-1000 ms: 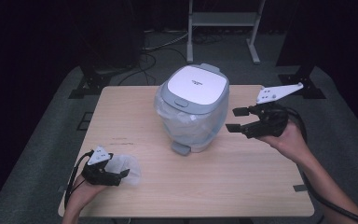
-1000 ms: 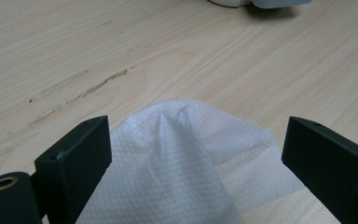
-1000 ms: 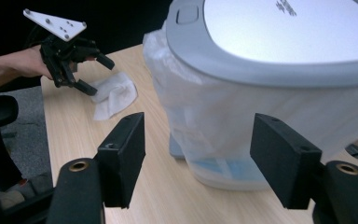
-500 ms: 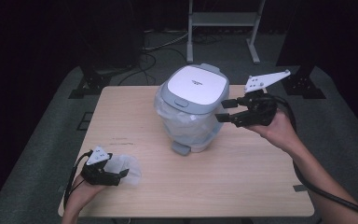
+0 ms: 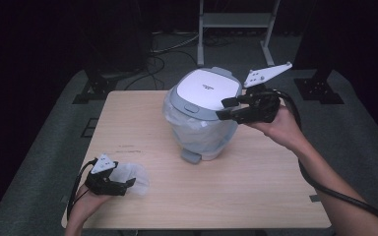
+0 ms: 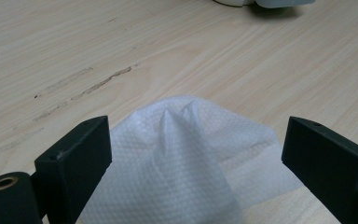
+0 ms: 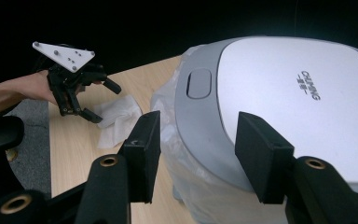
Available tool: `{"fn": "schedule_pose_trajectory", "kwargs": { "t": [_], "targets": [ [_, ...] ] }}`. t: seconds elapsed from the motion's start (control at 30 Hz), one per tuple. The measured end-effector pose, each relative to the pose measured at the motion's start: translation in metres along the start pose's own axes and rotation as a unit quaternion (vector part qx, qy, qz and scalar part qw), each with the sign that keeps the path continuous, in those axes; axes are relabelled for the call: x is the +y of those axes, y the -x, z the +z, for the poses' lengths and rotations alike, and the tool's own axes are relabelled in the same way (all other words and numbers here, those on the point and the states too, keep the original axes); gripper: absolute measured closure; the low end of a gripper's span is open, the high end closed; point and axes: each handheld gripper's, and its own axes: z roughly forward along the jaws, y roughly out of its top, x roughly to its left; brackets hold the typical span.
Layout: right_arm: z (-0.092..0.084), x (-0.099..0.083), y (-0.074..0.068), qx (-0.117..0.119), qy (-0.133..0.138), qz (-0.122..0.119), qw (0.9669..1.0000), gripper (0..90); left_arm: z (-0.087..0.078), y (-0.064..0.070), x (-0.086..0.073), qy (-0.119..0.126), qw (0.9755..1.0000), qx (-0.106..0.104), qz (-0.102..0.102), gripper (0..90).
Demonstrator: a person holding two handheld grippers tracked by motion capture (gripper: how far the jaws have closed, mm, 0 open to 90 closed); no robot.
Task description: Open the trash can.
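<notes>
One white bin lid [image 7: 303, 102] printed "CHUMING", right tool [image 7: 196, 144] closing at its rim

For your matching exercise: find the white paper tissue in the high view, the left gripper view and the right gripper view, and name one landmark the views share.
High view: the white paper tissue lies at the table's near left, by the left gripper.
Left gripper view: bottom centre, between the open jaws.
Right gripper view: left of centre, beside the far gripper.
Shared landmark: the lidded bin, at the top edge in the left gripper view, large at right in the right gripper view.
</notes>
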Motion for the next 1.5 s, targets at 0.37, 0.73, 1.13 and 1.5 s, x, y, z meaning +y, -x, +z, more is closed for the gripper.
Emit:
{"fn": "schedule_pose_trajectory", "kwargs": {
  "t": [0.37, 0.73, 1.13, 1.5],
  "targets": [
    [0.023, 0.016, -0.001, 0.012, -0.012, -0.011, 0.9998, 61.5, -0.002, -0.002, -0.002, 0.002, 1.0000, 0.002, -0.003, 7.4],
    [0.042, 0.027, -0.002, 0.015, -0.024, -0.013, 0.9995, 74.8, -0.002, -0.002, -0.002, 0.001, 1.0000, 0.002, -0.003, 7.4],
    [0.061, 0.041, -0.004, 0.010, -0.039, -0.023, 0.9989, 80.1, -0.003, -0.002, -0.001, 0.003, 1.0000, 0.003, -0.001, 7.4],
    [0.081, 0.044, -0.005, -0.009, -0.064, -0.030, 0.9974, 81.7, -0.003, -0.003, -0.002, 0.002, 1.0000, 0.002, 0.003, 7.4]
  ]
}}
